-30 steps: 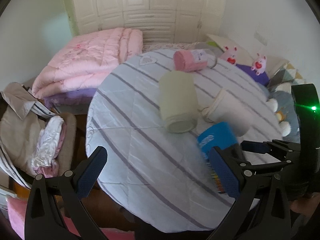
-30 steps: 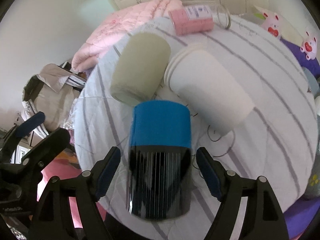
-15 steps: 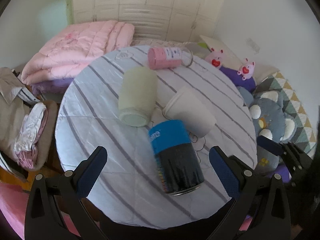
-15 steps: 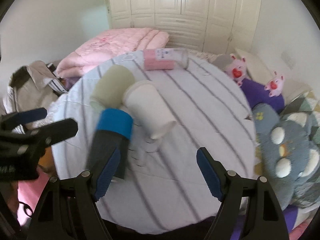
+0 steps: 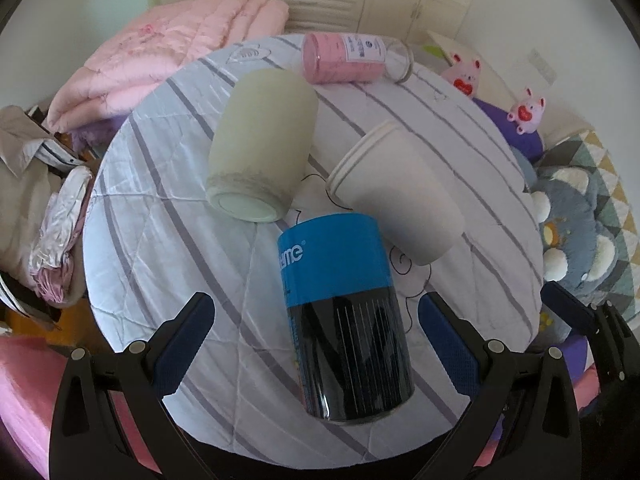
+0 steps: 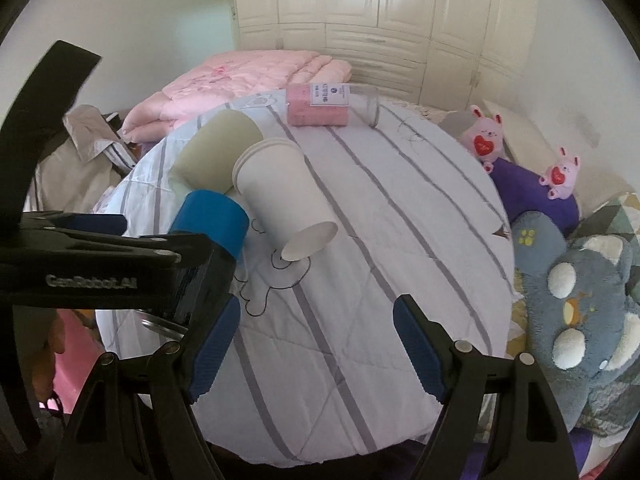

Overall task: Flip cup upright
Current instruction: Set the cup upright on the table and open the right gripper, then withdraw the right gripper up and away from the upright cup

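A blue and black cup [image 5: 344, 312] lies on its side on the round striped table [image 5: 168, 248], its base toward me. My left gripper [image 5: 316, 328] is open with its fingers on either side of this cup, apart from it. A white paper cup [image 5: 396, 196] and a pale green cup [image 5: 260, 148] lie on their sides just beyond. In the right wrist view the blue cup [image 6: 212, 224] sits at the left behind the left gripper's body. My right gripper [image 6: 316, 344] is open and empty over the table's near right part.
A pink-filled clear jar [image 5: 352, 58] lies at the table's far edge. A pink quilt [image 5: 168, 48] lies behind on the left, clothes [image 5: 36, 168] at far left. Plush toys and cushions [image 6: 580, 280] crowd the right side.
My left gripper has moved in over the blue cup so its fingers now flank it. My right gripper has pulled away to the right, off the blue cup.
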Demonstrator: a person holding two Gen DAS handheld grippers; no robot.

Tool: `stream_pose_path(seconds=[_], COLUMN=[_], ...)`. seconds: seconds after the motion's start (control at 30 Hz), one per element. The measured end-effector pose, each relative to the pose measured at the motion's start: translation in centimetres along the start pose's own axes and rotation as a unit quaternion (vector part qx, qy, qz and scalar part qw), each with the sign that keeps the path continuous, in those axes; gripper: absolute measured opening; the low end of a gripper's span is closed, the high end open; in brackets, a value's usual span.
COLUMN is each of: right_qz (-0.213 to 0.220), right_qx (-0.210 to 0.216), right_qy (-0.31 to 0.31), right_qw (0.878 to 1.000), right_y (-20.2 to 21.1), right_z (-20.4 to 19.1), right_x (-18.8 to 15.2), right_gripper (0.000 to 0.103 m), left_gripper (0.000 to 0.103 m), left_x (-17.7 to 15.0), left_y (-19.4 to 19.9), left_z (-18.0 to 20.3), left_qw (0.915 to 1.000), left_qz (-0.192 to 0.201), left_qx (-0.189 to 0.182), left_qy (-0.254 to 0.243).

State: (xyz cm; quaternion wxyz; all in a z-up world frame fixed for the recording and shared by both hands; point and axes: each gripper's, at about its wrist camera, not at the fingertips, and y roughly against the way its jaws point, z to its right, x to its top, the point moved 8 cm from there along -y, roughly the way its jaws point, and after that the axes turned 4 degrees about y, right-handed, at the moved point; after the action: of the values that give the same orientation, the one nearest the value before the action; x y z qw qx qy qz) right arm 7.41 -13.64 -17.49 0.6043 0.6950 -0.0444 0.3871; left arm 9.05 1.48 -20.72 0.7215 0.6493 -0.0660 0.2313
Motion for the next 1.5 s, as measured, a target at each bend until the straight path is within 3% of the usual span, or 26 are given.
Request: stream_pose_path(seconds=[0.33,0.37,0.47,0.63,0.77,0.9,1.17,1.5], right_qz=[-0.012,-0.013,-0.017,-0.020,-0.020,-0.017,-0.008,-0.021], right_qx=[0.019,0.019,0.022,0.028,0.031,0.038,0.068,0.072], right_qy=[-0.006,-0.007,-0.013,-0.019,-0.017,-0.006,0.009,0.031], right_qw=[1.000,1.000,1.000,0.999,0.999,0.999,0.998,0.997], right_y=[-1.8,-1.9,-2.2,-2.6,-2.7,-2.5,-2.2,-3.6], right_z=[1.1,1.2,1.7,2.0,1.8,1.2,-0.5,-2.7], right_x=[0.0,0.0,0.0,0.0,0.1,0.1,0.1,-0.8], right_gripper=[0.080,0.080,0.080,0.080,0.080,0.080,0.080,0.080], left_gripper=[0.103,0.101,0.075,0.073,0.073,0.072,0.072,0.072], left_x=[0.8,1.0,1.2,1.1,1.4,2.3,3.8,1.9], left_y=[-4.1,-4.4,-4.9,-4.7,-3.7,-1.6,0.5,2.1], left_z=[0.9,1.0,1.5,1.5,1.8,2.1,2.9,2.6], left_qw=[0.9984,0.9982,0.9977,0.9975,0.9984,0.9986,0.9899,0.9848], left_qz=[-0.052,-0.055,-0.063,-0.065,-0.043,0.009,0.101,0.121], left_qx=[0.015,0.019,0.013,0.004,-0.007,-0.022,-0.012,-0.037], left_qy=[-0.013,-0.015,-0.022,-0.027,-0.036,-0.048,-0.100,-0.119])
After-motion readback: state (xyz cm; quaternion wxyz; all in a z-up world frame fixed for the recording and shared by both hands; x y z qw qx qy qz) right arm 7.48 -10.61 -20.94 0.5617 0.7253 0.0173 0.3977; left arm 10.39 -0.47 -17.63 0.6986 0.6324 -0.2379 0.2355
